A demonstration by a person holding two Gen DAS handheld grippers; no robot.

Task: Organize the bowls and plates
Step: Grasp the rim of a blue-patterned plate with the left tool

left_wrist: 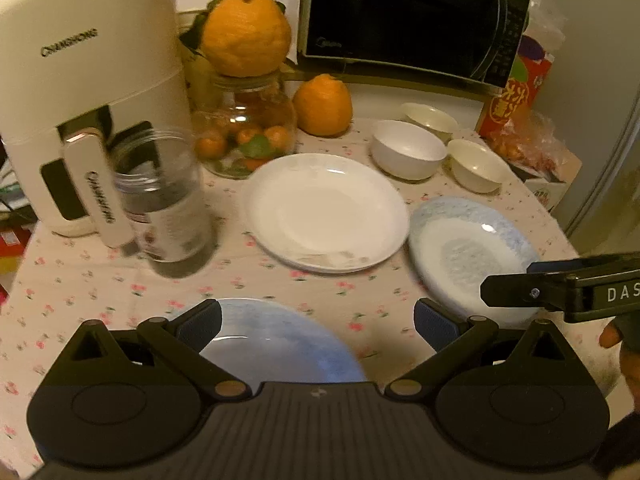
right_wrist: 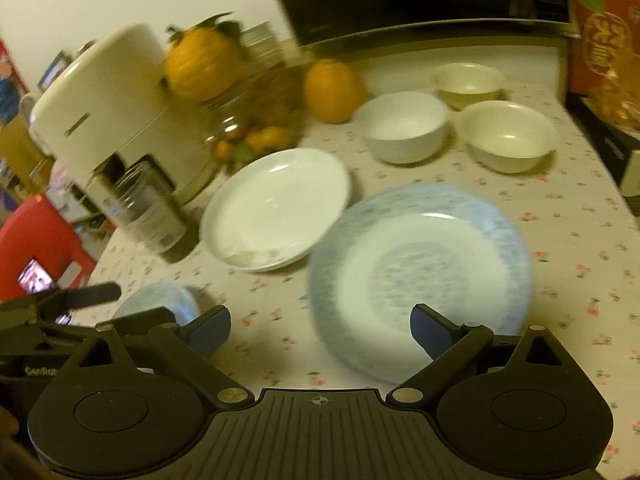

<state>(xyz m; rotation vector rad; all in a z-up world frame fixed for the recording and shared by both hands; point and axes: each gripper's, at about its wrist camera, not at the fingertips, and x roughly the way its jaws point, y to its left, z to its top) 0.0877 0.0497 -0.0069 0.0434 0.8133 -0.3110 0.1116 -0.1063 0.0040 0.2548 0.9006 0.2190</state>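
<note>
Nearest the left wrist camera, the left claw [left_wrist: 318, 322] stood wide with nothing between its blue pads, hanging over the near blue plate [left_wrist: 280, 344] on the flowered tabletop [left_wrist: 120, 276]. That plate lay flat close to the near edge, so the spread jaws looked set to take its rim, though no pad touched it. The right claw [right_wrist: 320, 330] was likewise wide and empty, poised over the near rim of the second blue plate [right_wrist: 420, 276], probably for the same reason. Each claw showed at the edge of the other's view, so the two worked side by side.

Just beyond, a white plate [left_wrist: 326, 212] sat mid-table, its right rim very close to the second blue plate; whether they touched could not be told. Three plates lay singly, none stacked, so sorting seemed barely begun.

Farther back stood three bowls, apart from one another: a white bowl [left_wrist: 406, 150] flanked by two cream bowls [left_wrist: 476, 164] [left_wrist: 430, 116]. They were loosely grouped, which would suit nesting later.

To the left a clear jar [left_wrist: 168, 204] stood before a cream appliance [left_wrist: 88, 92], crowding that side. Behind were a glass jar of small oranges [left_wrist: 246, 132], two large citrus fruits [left_wrist: 246, 32] [left_wrist: 324, 106], and a microwave [left_wrist: 408, 16] at the wall.
</note>
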